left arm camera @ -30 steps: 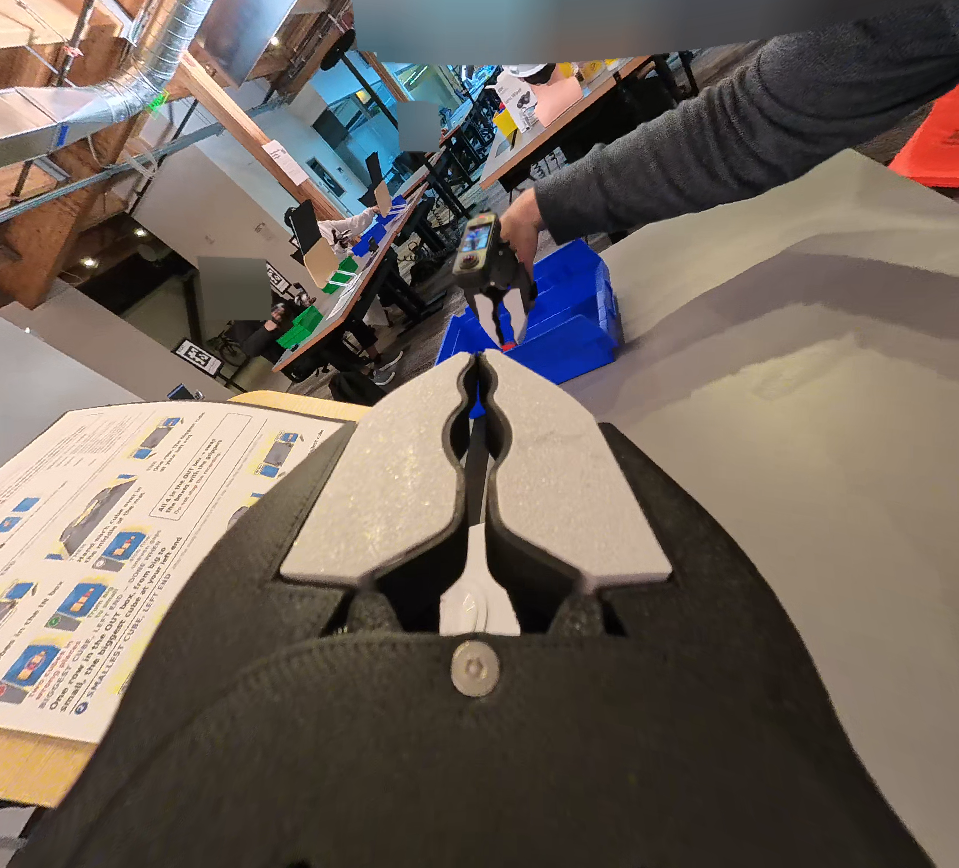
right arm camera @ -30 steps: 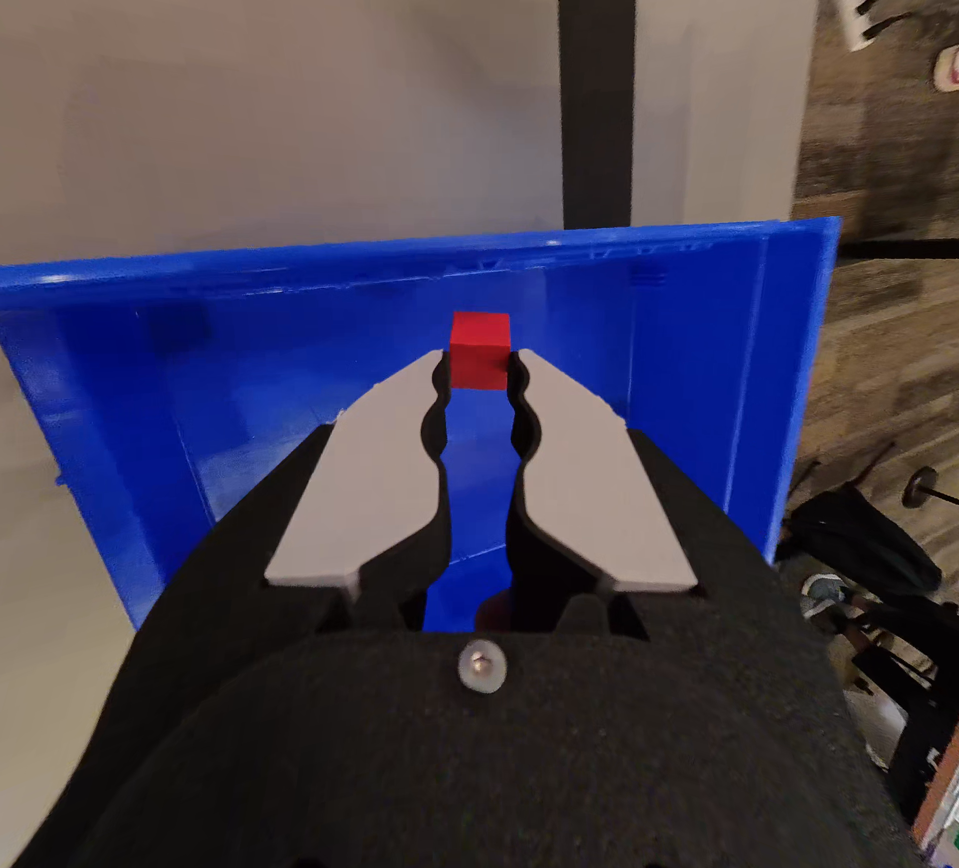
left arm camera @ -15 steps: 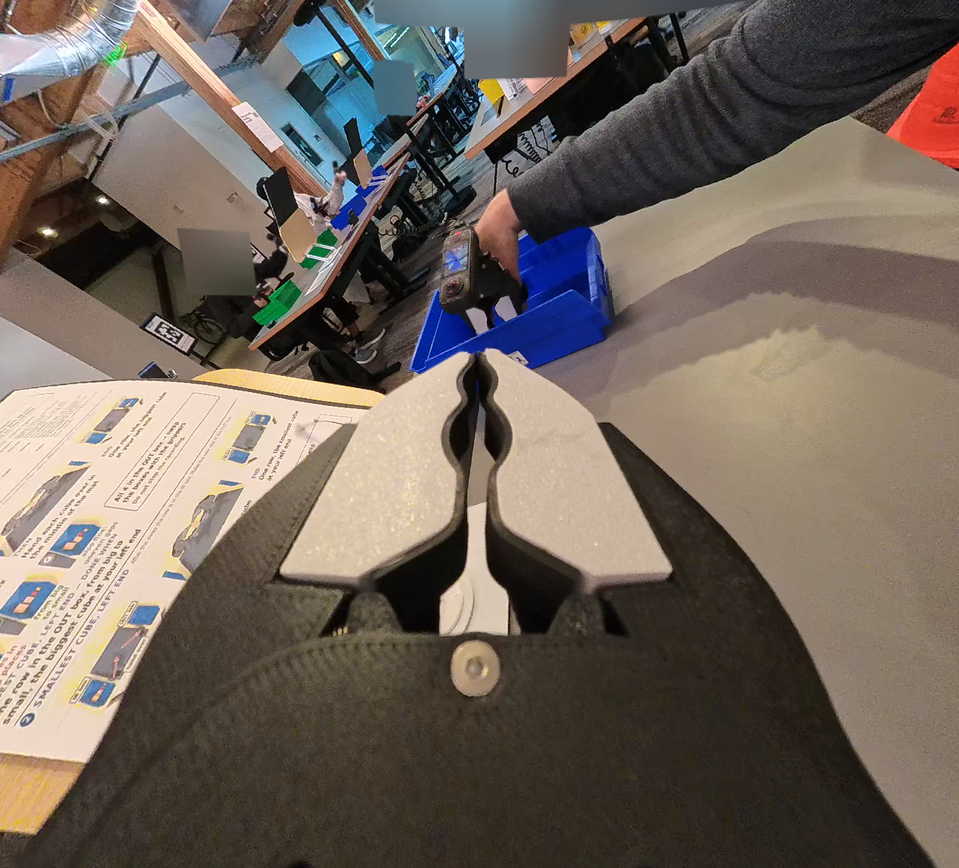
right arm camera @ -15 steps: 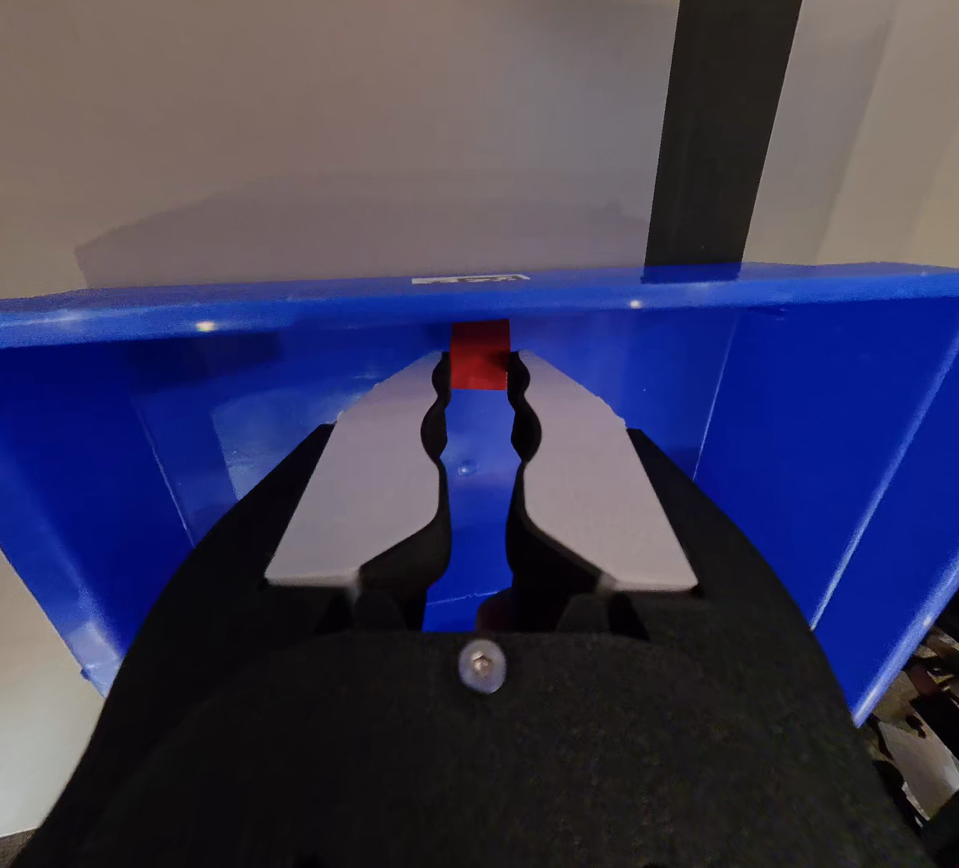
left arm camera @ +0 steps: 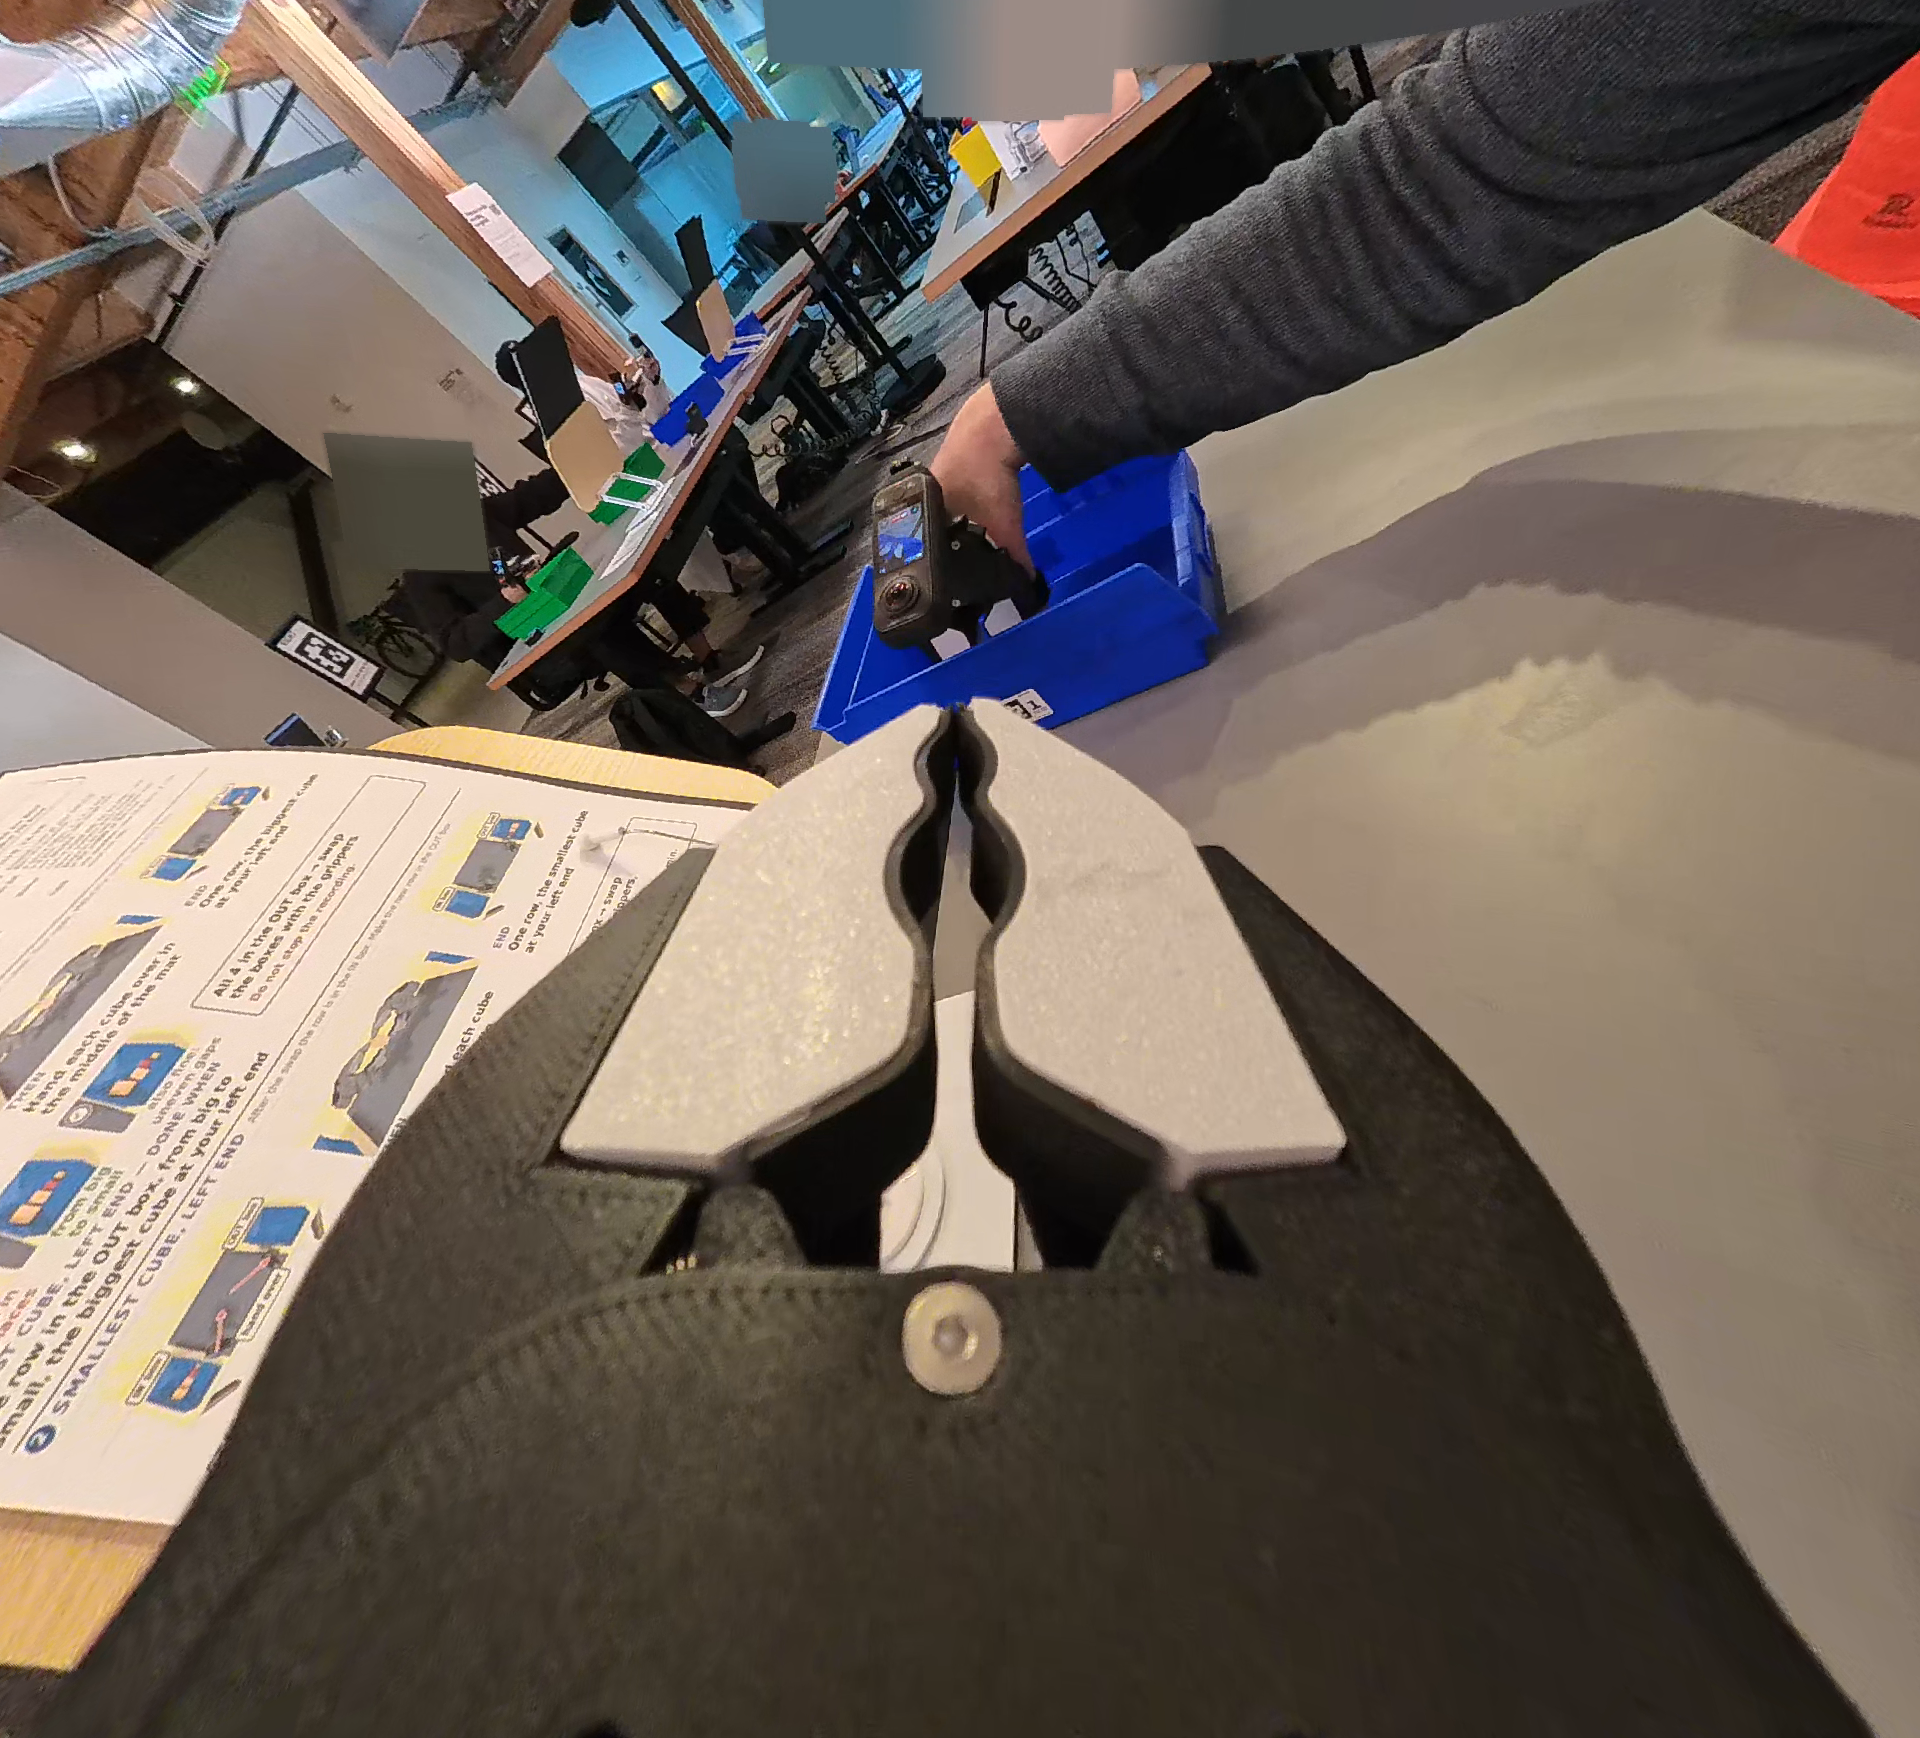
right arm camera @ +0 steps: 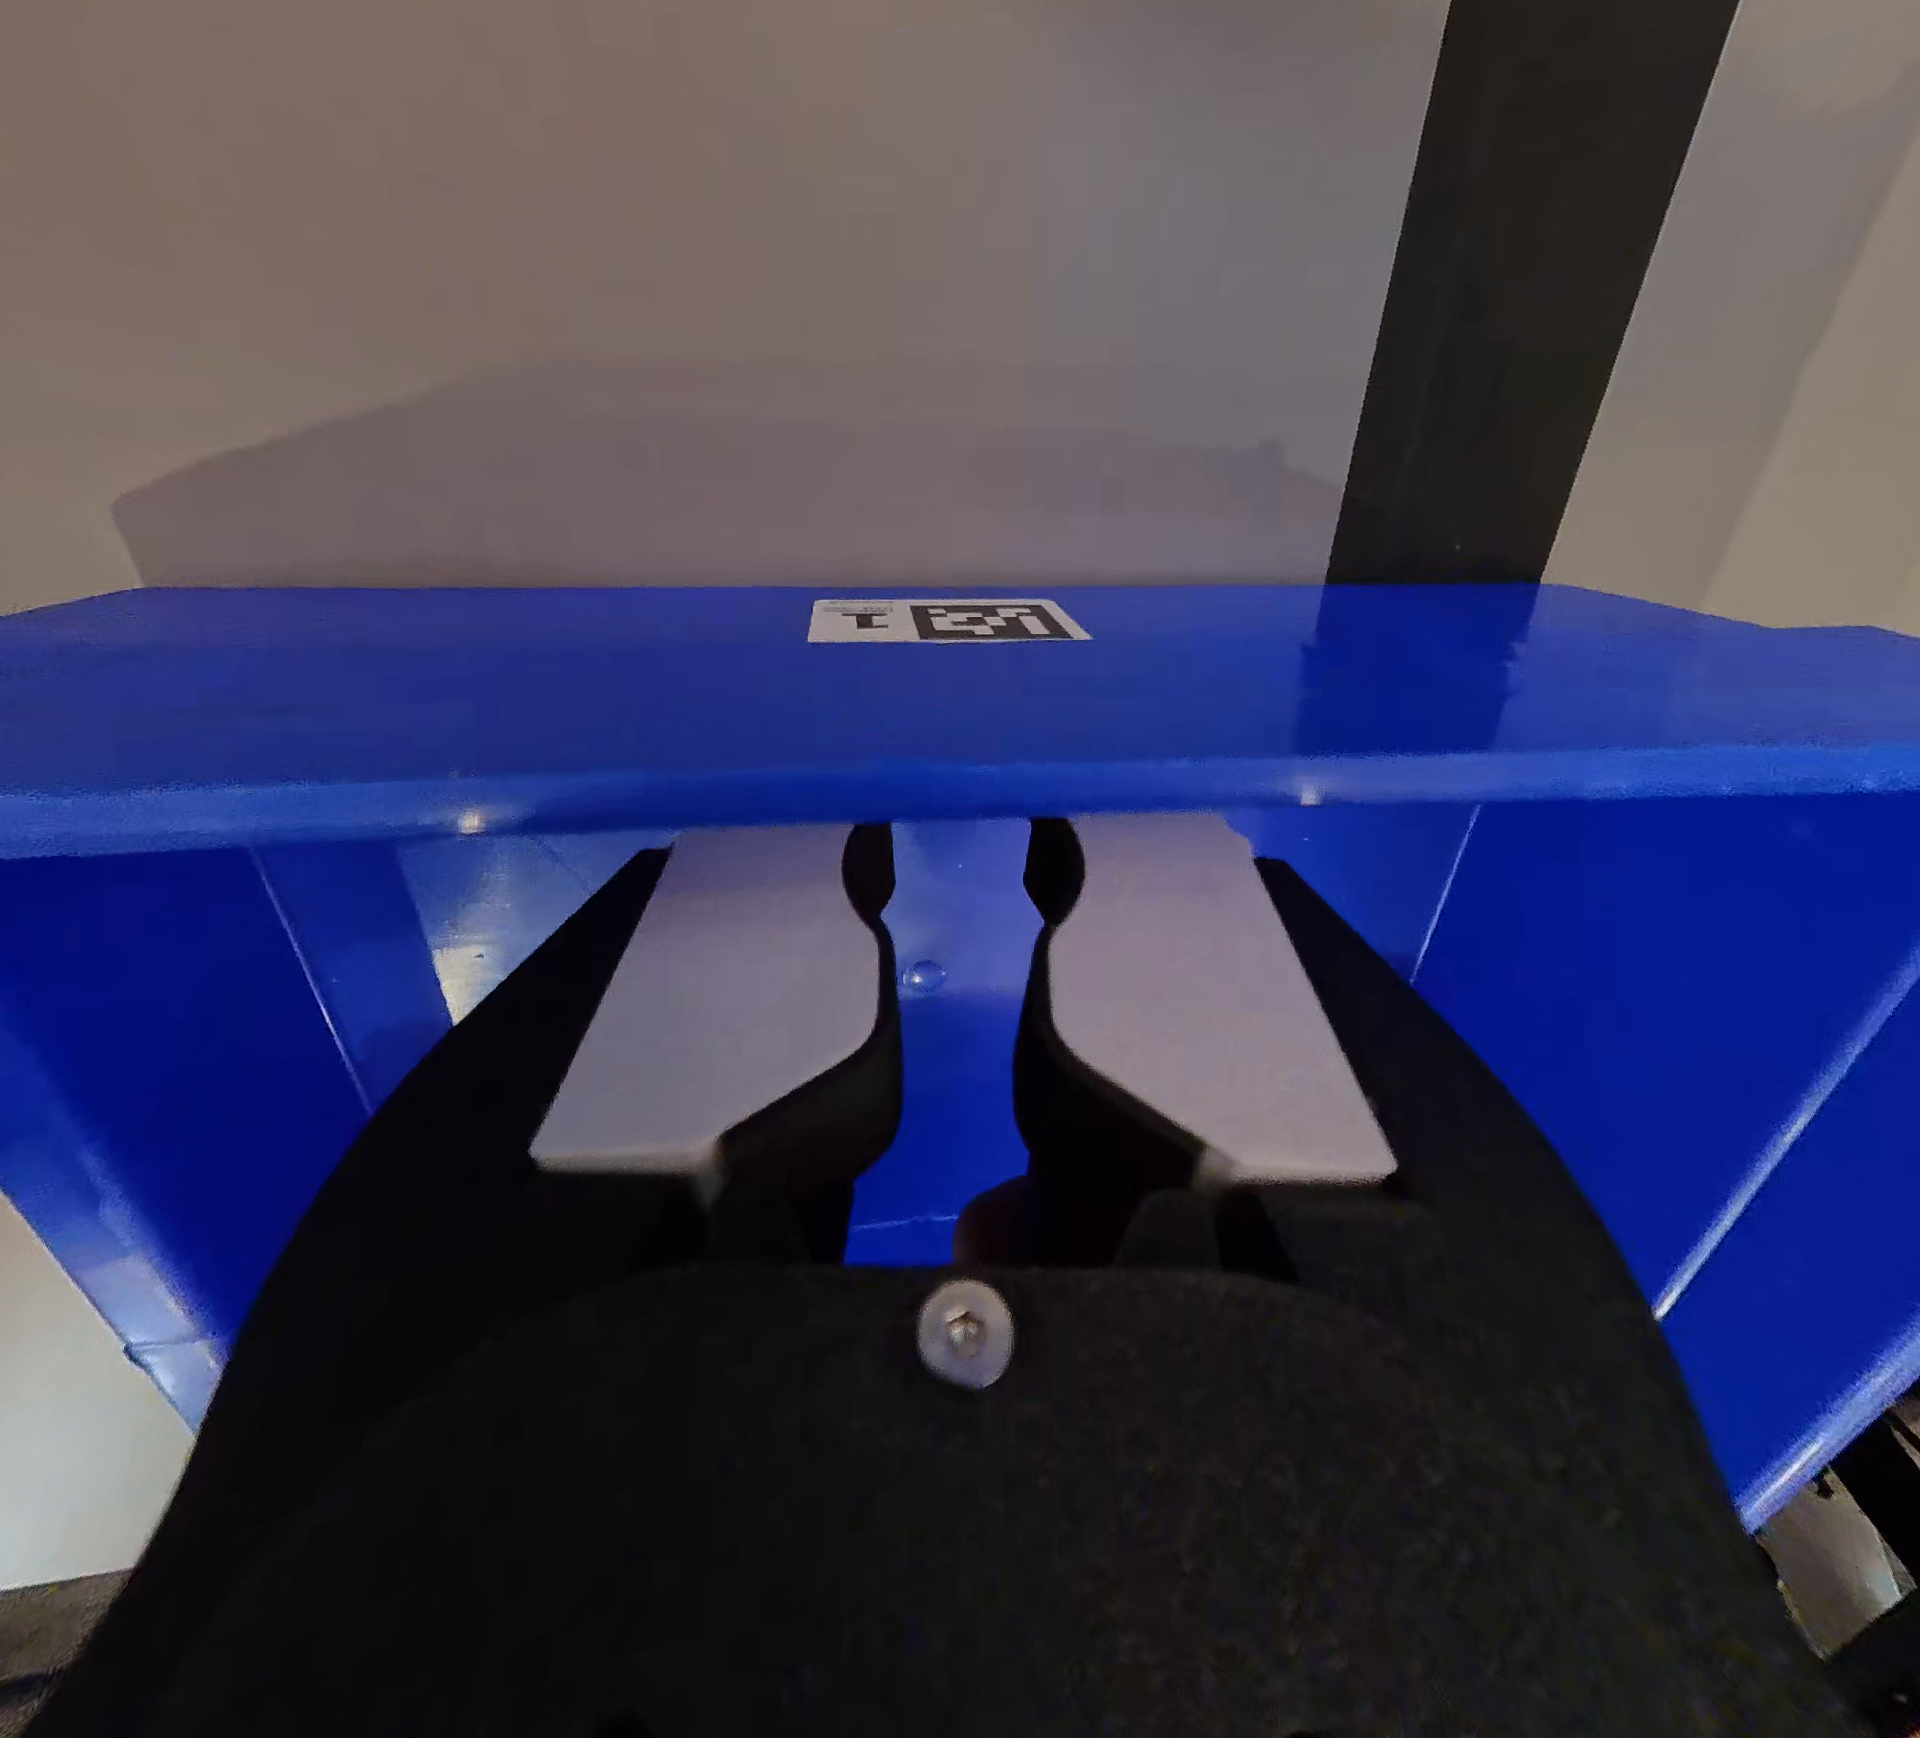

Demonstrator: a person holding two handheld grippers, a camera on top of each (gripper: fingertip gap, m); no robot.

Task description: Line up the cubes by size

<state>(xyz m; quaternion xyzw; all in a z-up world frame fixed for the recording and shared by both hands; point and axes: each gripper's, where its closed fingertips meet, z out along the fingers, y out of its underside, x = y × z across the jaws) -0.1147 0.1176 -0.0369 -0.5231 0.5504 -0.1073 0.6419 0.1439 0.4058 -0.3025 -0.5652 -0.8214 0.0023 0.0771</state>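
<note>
Zero cubes show on the grey counter; no row begun, so the whole task is judged outstanding. Left tongs: tips pressed together, nothing between them, hovering short of the open-topped blue plastic bin. Right tongs: low inside the bin, fingers parted where visible, tips hidden behind its front wall. Cannot tell whether they hold a cube. Cubes presumably inside the bin, unseen. Room: broad open counter beside the bin; bin walls hem the right tongs closely; printed instruction sheet well off from the bin.
</note>
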